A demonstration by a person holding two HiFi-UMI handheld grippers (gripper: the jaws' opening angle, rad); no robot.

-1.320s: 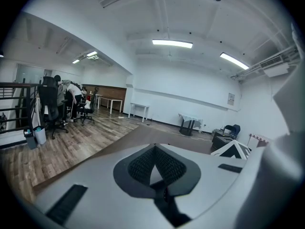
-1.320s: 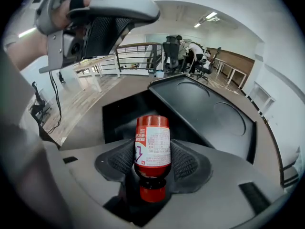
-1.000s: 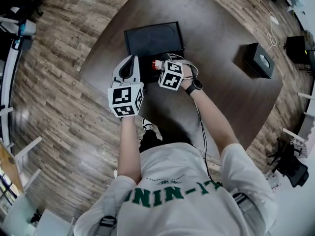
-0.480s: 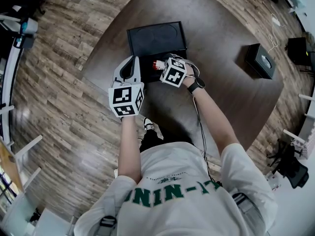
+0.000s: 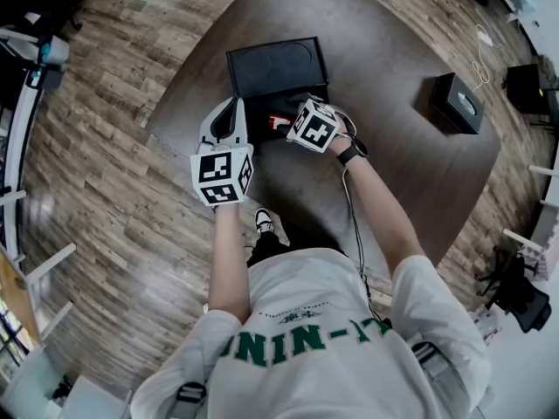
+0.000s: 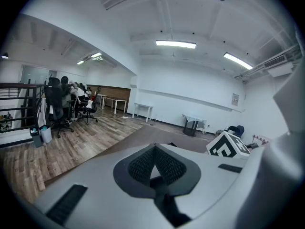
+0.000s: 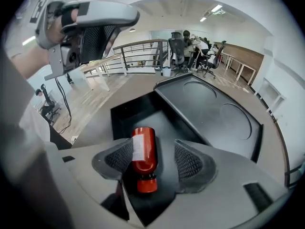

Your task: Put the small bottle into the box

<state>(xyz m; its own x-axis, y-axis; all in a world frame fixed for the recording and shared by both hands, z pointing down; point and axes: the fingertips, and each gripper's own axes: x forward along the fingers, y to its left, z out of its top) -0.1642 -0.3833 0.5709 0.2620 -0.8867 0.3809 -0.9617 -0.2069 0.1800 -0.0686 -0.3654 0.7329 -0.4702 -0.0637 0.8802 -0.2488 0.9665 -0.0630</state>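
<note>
The small red bottle (image 5: pixel 277 121) is lying inside the open black box (image 5: pixel 275 64). The right gripper (image 5: pixel 293 122) is lifting off it, rolled since a second ago, and the left gripper (image 5: pixel 232 113) is hovering alongside. The left gripper view is showing jaws together, empty. The right gripper view is showing jaws just opening, standing apart over the bottle.

I locate the box (image 7: pixel 125 119) on the table (image 5: pixel 393 182), directly beneath the right tongs (image 7: pixel 153 160), whose jaws have just been opening. The small bottle (image 7: pixel 144 149) lies in the box tray, below and between those jaws, with its cap end toward the tongs. The opened lid (image 7: pixel 214 113) lies beyond the tray. The left tongs (image 5: pixel 232 108) sit just left of the box. A second box (image 5: pixel 458 103) rests on the table well to the right of both tongs.
</note>
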